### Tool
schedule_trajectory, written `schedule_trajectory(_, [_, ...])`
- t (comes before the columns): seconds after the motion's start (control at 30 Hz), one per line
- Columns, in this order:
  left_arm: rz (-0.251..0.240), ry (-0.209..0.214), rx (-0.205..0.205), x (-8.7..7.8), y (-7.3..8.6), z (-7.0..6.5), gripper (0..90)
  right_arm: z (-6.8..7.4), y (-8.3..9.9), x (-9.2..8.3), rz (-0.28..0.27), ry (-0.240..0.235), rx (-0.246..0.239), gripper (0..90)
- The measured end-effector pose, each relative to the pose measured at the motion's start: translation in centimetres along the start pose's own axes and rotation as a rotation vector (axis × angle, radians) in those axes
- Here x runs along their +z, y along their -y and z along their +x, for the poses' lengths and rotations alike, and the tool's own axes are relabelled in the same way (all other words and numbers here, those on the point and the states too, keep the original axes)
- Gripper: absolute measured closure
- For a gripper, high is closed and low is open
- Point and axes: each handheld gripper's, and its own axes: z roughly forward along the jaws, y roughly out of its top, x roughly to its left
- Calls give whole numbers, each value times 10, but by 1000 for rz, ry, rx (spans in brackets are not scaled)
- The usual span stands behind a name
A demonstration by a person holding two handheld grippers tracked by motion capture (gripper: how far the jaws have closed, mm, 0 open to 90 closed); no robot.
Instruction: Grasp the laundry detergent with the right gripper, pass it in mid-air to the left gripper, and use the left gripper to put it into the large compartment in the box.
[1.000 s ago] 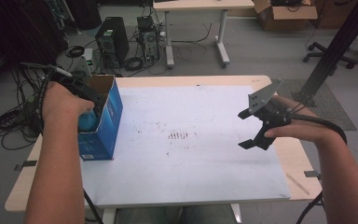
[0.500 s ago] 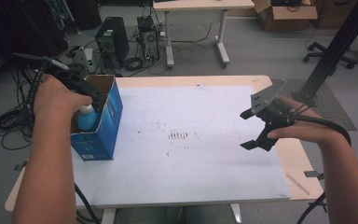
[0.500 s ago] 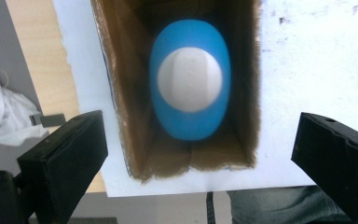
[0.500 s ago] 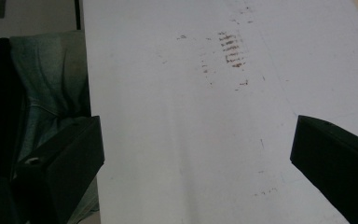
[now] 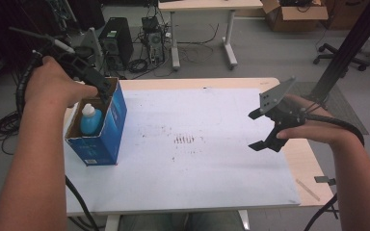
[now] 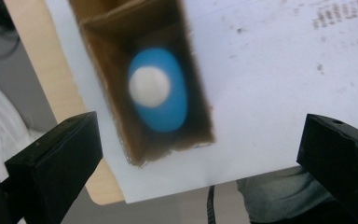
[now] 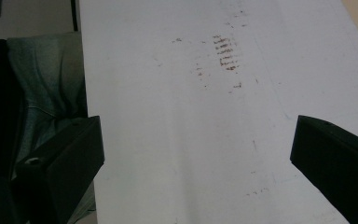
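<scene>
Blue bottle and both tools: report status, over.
Left tool above the box, jaws just opened, nothing between them. Blue bottle upright inside the box, released. Right tool open over the white sheet, holding nothing. Nothing in the way.

bottle body (image 5: pixel 90 122): only the white cap and blue shoulders show in the high view; the box wall hides the lower part.
bottle from above (image 6: pixel 157 89): blurred in the left gripper view, no label or cap detail readable.
box (image 6: pixel 121 60): its far end is cut off by the top edge of the left gripper view.
left gripper (image 5: pixel 94 82): in the high view the hand covers most of its body; the jaw tips are hard to tell apart against the box rim.
marks on the white sheet (image 5: pixel 185 140): too small to tell whether print or stains.
right forearm (image 5: pixel 366 187): cut off at the lower right corner of the high view.
</scene>
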Motion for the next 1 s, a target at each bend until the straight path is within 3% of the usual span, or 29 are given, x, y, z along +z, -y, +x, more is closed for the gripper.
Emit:
schedule_trajectory(0.13, [-31, 34, 106, -14, -3, -19, 2, -2, -2, 0, 22, 9, -9, 29])
schedule_trajectory(0.33, [-54, 47, 278, -32, -9, -50, 3, -6, -8, 0, 44, 13, -12, 29])
schedule_trajectory(0.5, [-68, 78, 403, -38, -12, -69, 2, -8, -13, -1, 59, 11, -26, 28])
schedule_trajectory(0.53, [-69, 79, 443, -40, -13, -73, 3, -8, -14, -1, 62, 11, -23, 29])
schedule_trajectory(0.8, [-48, 142, 653, -33, -10, -96, 2, -10, -21, 3, 93, 7, -39, 29])
schedule_trajectory(1.0, [-25, 165, 783, -23, -7, -110, 2, -8, -29, 5, 120, 3, -46, 29])
